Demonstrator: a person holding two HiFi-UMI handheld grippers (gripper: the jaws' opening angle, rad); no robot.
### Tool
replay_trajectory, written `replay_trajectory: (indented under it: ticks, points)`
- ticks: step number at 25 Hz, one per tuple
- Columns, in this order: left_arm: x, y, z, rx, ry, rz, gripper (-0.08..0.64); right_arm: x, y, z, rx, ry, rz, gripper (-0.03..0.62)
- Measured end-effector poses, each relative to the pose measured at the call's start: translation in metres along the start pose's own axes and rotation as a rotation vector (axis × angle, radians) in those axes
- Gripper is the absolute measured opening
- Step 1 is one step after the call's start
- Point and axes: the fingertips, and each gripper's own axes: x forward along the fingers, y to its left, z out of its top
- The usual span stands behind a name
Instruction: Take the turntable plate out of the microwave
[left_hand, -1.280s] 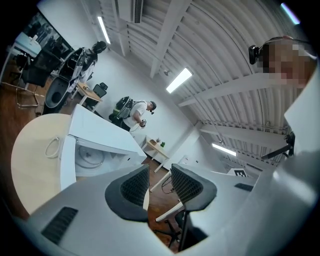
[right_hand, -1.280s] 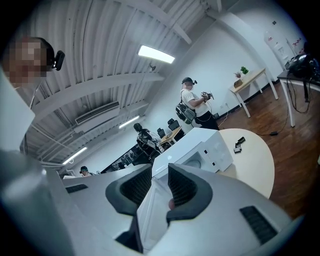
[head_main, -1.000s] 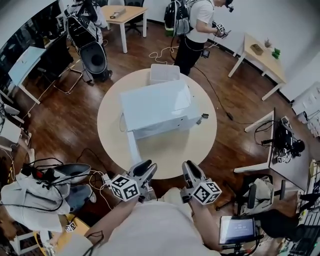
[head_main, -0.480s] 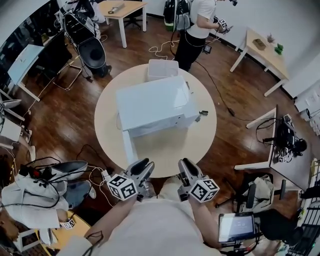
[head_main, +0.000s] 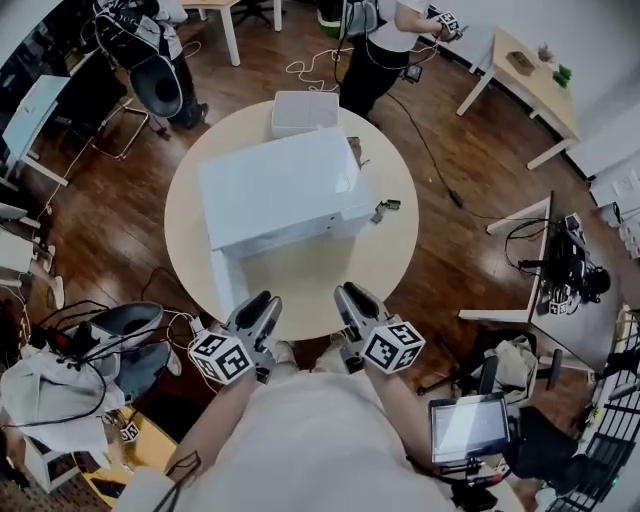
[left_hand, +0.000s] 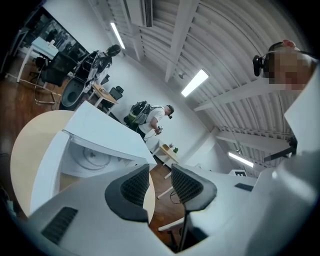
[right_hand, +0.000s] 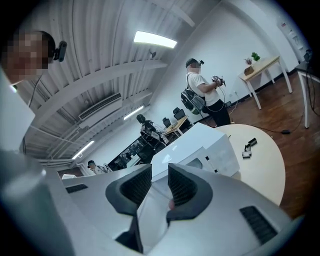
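Left gripper view gives the best look at the task's thing: the turntable plate (left_hand: 92, 156) lies flat on the floor of the open microwave (left_hand: 107, 132), and nothing stands on it as far as I can see. The microwave door (left_hand: 42, 167) is swung out to the left side of the cavity.

The plate looks like clear glass, so I judge it to be stiff, rather heavy for its thickness, smooth, and easy to break if it falls. The flat middle gives no hold. I would take it at the rim nearest the opening, lift it a little and keep it level while it comes out. Two grips on opposite edges would be safer than one.

The left gripper (left_hand: 160, 177) has its jaws spread with nothing between them. The right gripper (right_hand: 159, 182) also has a gap between its jaws and holds nothing. In the head view both are at the near edge of the round surface (head_main: 330, 285), well apart from the microwave.

Behind the microwave there is a white box (head_main: 305, 112); what is inside it I cannot tell. A small dark object (head_main: 385, 208) lies on the surface beside the microwave.
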Motion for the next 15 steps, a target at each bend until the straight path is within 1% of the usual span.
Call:
replay_trajectory:
  ticks: [7,15]
  points:
    - [0.032,0.000,0.002,-0.030,-0.035,0.049,0.144,0.019,-0.023,0.023,-0.007,0.050,0.049,0.084]
    - [0.059,0.009,0.003,-0.063,-0.106,0.125,0.144,0.039,-0.054,0.039,-0.028,0.126,0.106,0.084]
